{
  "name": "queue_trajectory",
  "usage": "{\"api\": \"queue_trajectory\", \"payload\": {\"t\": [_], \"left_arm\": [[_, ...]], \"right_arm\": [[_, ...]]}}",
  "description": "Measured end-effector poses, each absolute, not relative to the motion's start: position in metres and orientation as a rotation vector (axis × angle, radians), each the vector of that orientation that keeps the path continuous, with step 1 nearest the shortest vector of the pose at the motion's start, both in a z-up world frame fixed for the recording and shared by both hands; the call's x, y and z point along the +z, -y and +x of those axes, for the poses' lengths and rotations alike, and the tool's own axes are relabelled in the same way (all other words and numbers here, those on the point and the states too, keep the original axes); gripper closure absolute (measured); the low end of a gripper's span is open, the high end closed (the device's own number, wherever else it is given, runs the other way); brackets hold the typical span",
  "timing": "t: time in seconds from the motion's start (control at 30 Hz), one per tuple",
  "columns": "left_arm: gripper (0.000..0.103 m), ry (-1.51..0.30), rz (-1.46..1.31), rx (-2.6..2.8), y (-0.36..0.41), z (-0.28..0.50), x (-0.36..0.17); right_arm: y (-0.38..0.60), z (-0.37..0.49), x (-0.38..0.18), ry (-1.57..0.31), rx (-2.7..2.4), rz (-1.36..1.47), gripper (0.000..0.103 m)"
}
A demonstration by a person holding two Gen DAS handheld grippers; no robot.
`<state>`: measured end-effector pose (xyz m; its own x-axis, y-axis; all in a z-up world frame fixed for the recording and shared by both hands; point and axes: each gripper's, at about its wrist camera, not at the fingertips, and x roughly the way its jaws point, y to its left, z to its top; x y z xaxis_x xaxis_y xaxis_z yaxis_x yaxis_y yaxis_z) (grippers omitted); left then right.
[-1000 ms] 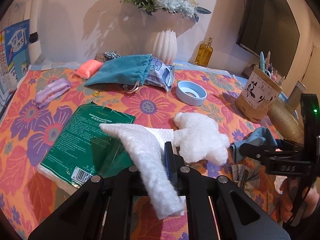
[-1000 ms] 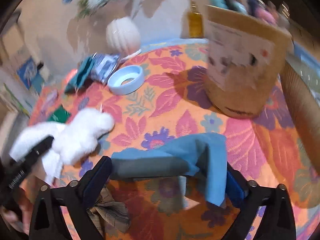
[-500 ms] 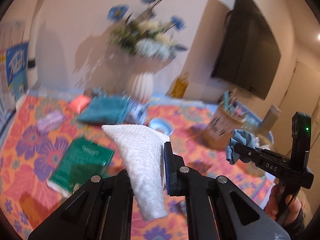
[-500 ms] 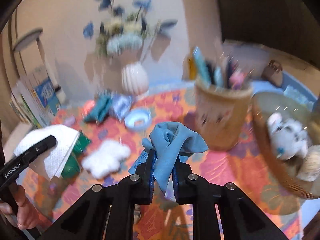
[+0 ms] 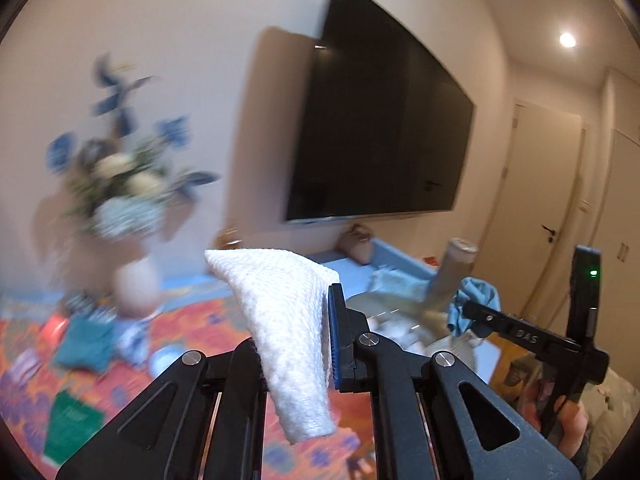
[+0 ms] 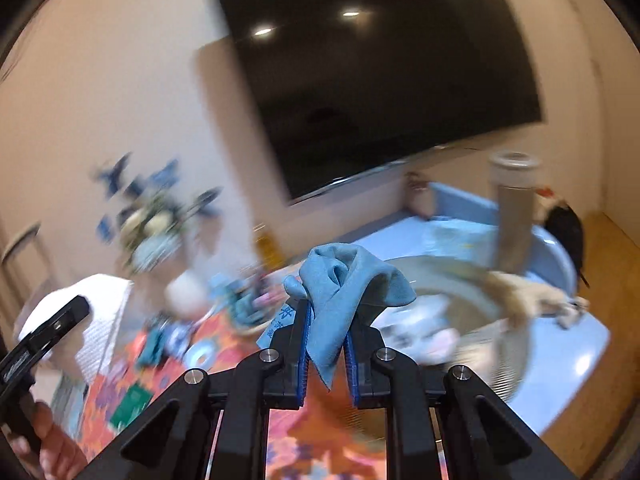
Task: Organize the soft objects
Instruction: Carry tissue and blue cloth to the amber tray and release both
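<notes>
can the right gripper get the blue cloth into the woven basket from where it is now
Probably yes. The right gripper holds the blue cloth in the air, and the woven basket sits just ahead to its right, open-topped, with nothing between them.

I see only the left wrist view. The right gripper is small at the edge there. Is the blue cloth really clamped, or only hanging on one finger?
Observer: In the right wrist view, the blue cloth sits between both fingers of the right gripper, with a tail hanging below the pads.
Operator: What is ahead of that gripper?
Observer: A woven basket on the light blue surface, with soft items already inside; blur hides what they are.
Operator: Does the right view show my white cloth?
Observer: Yes, the white cloth shows at its left edge, draped at the left gripper.
</notes>
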<state>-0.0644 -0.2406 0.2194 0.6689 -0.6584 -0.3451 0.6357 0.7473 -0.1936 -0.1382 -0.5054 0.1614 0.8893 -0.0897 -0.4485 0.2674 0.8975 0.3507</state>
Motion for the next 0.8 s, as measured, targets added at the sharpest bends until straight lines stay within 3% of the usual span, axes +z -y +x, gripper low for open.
{"api": "queue_trajectory", "payload": {"t": [0.37,0.4,0.43,0.47,0.53,0.57,0.6,0.67,0.8], "left_arm": [[0.096,-0.584,0.071,-0.884,0.382,-0.041,0.187],[0.091,-0.613,0.092,-0.888,0.392,-0.037,0.179],[0.074,-0.633,0.114,-0.897,0.4,-0.036,0.173],[0.067,-0.65,0.139,-0.903,0.407,-0.036,0.169],[0.034,-0.661,0.201,-0.892,0.417,-0.038,0.16],[0.025,-0.645,0.212,-0.882,0.416,-0.04,0.159],[0.015,-0.625,0.217,-0.873,0.415,-0.042,0.158],[0.014,-0.621,0.205,-0.872,0.407,-0.042,0.16],[0.014,-0.671,0.126,-0.92,0.381,-0.04,0.167]], "right_arm": [[0.585,-0.118,0.123,-0.575,-0.288,0.576,0.089],[0.586,-0.113,0.118,-0.606,-0.282,0.567,0.089],[0.586,-0.109,0.114,-0.633,-0.276,0.553,0.089],[0.583,-0.105,0.11,-0.659,-0.276,0.532,0.088],[0.581,-0.101,0.105,-0.697,-0.291,0.494,0.085],[0.58,-0.098,0.104,-0.716,-0.293,0.474,0.075],[0.578,-0.096,0.101,-0.742,-0.29,0.455,0.047],[0.576,-0.092,0.096,-0.792,-0.295,0.426,0.017],[0.568,-0.099,0.099,-0.806,-0.321,0.358,0.017]]}}
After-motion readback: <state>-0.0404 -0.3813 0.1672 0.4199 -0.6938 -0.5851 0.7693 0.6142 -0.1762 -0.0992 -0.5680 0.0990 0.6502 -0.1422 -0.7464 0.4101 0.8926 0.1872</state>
